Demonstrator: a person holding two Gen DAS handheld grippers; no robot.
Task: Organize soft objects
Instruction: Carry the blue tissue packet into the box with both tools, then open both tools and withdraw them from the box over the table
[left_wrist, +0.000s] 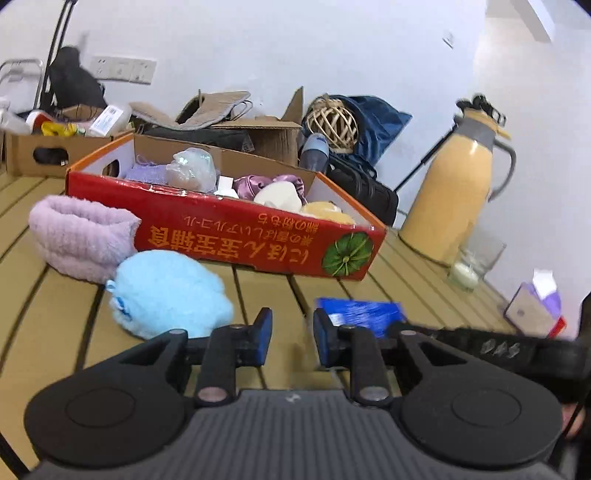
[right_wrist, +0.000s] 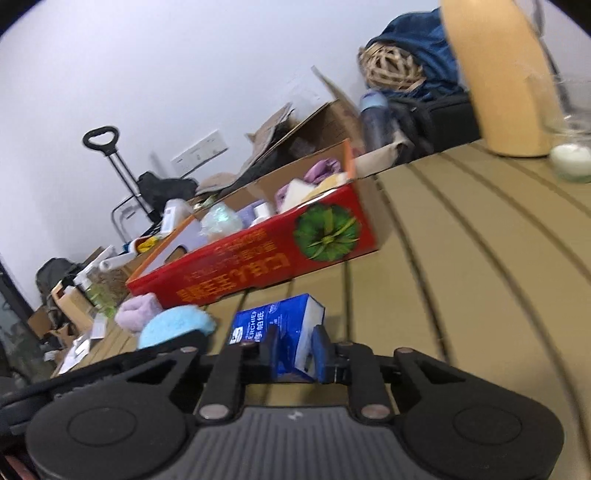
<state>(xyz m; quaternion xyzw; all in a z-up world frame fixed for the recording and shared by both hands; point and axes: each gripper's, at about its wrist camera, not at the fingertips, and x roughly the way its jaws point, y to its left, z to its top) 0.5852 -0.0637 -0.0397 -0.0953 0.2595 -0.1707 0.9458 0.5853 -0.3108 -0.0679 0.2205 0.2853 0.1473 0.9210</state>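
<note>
- The right gripper (right_wrist: 292, 345) pinches a blue tissue pack (right_wrist: 277, 334) at its near end, pads pressed on both sides; the pack hangs just over the slatted table (right_wrist: 461, 266), in front of the red box (right_wrist: 258, 258).
- The left gripper (left_wrist: 291, 339) holds nothing. Its jaws stand a little apart over bare table, with the right tool crossing just beside it.
- The box sits toward the far edge of the table and already holds soft items: purple cloth, a cream pad, a clear wrapped bundle.
- Two soft things are left outside at the box's near wall: a lilac fleece roll (left_wrist: 79, 232) touching the box, and a light blue puff (left_wrist: 168, 291) just beside the roll.
- Likely step: carry the pack over the near wall and drop it in. The grip is only on one end, so the pack may swing; lift it clear of the rim before moving forward.
- Aim for the emptier middle of the box, not onto the piled right end.
- Keep the left tool back from the crossing, then send it to the puff, which looks light and easy to squash.
- The candle glass (right_wrist: 570, 162) and yellow flask (right_wrist: 506, 85) stand well apart at the right edge.
</note>
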